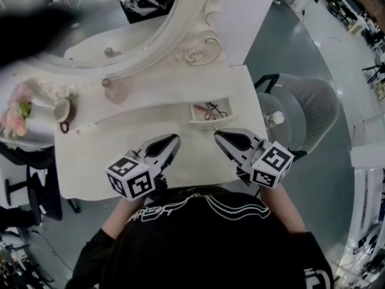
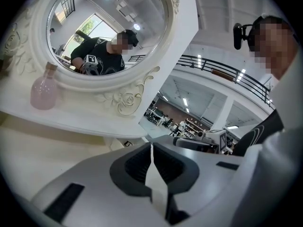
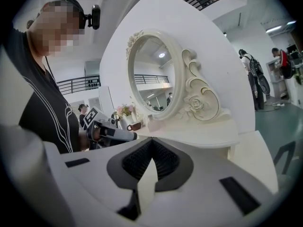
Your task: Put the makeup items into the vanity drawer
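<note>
A: Left tongs, right tongs: state?
B: Both closed, nothing between the pads. Side by side above the white worktop near its front edge, tips apart.
A: Vanity drawer?
B: Standing open at 12 o'clock from the tongs, just beyond both tips. Inside: dark looped makeup tool; other contents too small to tell.
A: Remainder?
B: Pink bottle at 10 o'clock from drawer, under oval mirror. Mug and flowers at 9 o'clock.
</note>
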`<state>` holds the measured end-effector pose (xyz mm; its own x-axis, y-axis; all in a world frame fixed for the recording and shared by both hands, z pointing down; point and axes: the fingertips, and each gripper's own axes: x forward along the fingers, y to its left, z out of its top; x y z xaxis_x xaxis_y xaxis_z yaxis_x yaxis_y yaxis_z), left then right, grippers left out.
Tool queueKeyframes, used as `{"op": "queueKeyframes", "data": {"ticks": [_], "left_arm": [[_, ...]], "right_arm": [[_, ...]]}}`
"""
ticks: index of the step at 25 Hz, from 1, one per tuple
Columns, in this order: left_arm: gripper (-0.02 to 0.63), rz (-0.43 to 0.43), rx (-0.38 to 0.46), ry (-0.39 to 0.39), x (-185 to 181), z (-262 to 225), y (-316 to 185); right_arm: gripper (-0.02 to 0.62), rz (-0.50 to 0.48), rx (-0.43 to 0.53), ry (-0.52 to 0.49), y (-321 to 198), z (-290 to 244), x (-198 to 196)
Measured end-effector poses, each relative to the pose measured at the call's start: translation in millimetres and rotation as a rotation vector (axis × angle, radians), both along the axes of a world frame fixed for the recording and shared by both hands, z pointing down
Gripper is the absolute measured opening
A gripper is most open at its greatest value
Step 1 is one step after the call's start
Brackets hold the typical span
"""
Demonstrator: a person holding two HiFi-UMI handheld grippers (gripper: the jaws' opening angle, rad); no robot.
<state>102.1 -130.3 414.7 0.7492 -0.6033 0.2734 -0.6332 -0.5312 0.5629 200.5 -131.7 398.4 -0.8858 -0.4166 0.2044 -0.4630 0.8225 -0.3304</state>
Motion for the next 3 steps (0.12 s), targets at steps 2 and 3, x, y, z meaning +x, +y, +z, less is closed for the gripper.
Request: {"op": "queueKeyframes", "data": {"ticks": [2,3], "left_arm": [[0.035,-0.002,-0.006,0.002,-0.5,1.6,1.1],[0.035,-0.003,-0.009,0.003,-0.8,2.3,1.6]], "right_arm": [[0.025,-0.001,-0.001,0.001,0.7,0.4,-0.3],[0.025,-0.001,-0.001,0.001,1.0,0.5,-0.5]]}}
